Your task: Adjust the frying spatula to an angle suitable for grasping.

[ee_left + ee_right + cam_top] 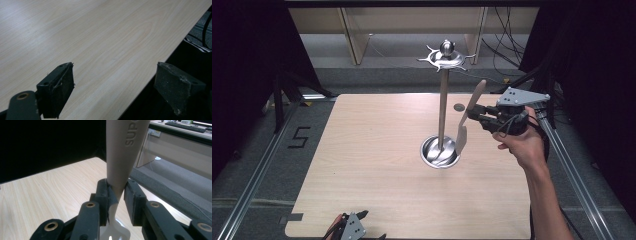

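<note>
My right gripper (473, 114) is shut on a beige plastic spatula (475, 95), which it holds by the narrow neck. The handle rises up and to the right, and the slotted blade (461, 140) hangs over the rim of the stand's base. The metal utensil stand (443, 107) has a round dish base (432, 152) and a crown of hooks (446, 57) on top. In the right gripper view the pads (105, 192) pinch the spatula (123, 150) just below its lettered handle. My left gripper (372, 225) rests at the table's near left edge, and its pads (58, 87) stand wide apart with nothing between them.
The light wooden table (372, 150) has a small dark disc (458, 107) near its far right side. Metal rails (257, 170) run along both sides on the grey floor. In the left gripper view the table edge (160, 62) drops off to dark space.
</note>
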`<state>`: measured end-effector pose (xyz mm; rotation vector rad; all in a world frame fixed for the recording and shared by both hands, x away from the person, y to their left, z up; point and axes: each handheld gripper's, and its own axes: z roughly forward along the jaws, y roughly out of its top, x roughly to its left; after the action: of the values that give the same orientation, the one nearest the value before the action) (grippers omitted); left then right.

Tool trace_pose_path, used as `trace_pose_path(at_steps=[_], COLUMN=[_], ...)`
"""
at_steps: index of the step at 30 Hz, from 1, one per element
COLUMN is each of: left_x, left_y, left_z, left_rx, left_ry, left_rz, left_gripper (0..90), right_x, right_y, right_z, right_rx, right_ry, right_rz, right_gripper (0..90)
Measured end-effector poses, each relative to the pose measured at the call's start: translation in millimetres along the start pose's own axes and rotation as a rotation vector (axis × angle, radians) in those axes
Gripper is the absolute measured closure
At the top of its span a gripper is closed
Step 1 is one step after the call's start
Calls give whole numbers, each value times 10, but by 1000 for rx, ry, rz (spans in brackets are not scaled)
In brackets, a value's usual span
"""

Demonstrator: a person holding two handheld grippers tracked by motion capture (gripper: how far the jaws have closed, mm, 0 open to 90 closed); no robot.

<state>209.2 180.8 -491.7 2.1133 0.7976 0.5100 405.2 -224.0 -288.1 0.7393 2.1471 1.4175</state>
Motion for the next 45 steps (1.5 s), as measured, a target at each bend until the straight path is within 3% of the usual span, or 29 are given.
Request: trace_pose_path(at_steps=[3, 4, 5, 6, 14, 19, 26, 28, 30, 31, 34, 37, 38, 39, 42, 43, 45], left_x=[-3, -5, 7, -3, -1, 2, 2, 16, 1, 13, 14, -5, 4, 5, 4, 3, 2], left_y=[-1, -1, 3, -1, 0, -2, -3, -1, -3, -1, -1, -6, -5, -5, -5, -5, -5], left_z=[-1, 0, -1, 0, -3, -1, 2, -8, 4, -3, -5, 10, 1, 1, 1, 1, 1], left_rx=[4, 0, -1, 1, 4, 4, 2, 16, 2, 10, 11, -7, 9, 9, 8, 8, 8], left_ry=[-2, -2, 0, -1, -8, -8, -4, -2, -2, 1, 2, 7, 10, 9, 9, 9, 9], left_rz=[-4, -5, 14, -4, -7, -9, -7, 16, -3, 16, 17, -9, 6, 7, 7, 8, 7], left_gripper=[152, 151, 152, 152, 152, 151, 151, 152, 152, 152, 152, 151, 152, 152, 152, 152, 151], right_x=[3, 24, 23, 31, 44, 34, -3, -4, 10, 10, 0, 6, 6, 5, 35, 14, 6], right_y=[61, 77, 95, 110, 248, 287, 318, 322, 339, 339, 362, 376, 384, 380, 389, 396, 403], right_z=[36, 41, 50, 64, 115, 140, 178, 179, 179, 179, 201, 228, 225, 244, 245, 254, 271], right_rx=[8, 20, 19, 13, 35, 43, 54, 59, 78, 78, 89, 78, 96, 80, 109, 101, 87], right_ry=[10, 9, 8, 4, 5, 8, -24, -20, -4, -4, -13, -19, -9, -21, -10, -15, -34], right_rz=[-12, 6, -7, -9, -28, -19, -31, -31, -18, -18, -31, -37, -40, -40, 3, -36, -51], right_gripper=[747, 747, 747, 747, 747, 747, 747, 746, 747, 747, 747, 746, 746, 746, 746, 746, 746])
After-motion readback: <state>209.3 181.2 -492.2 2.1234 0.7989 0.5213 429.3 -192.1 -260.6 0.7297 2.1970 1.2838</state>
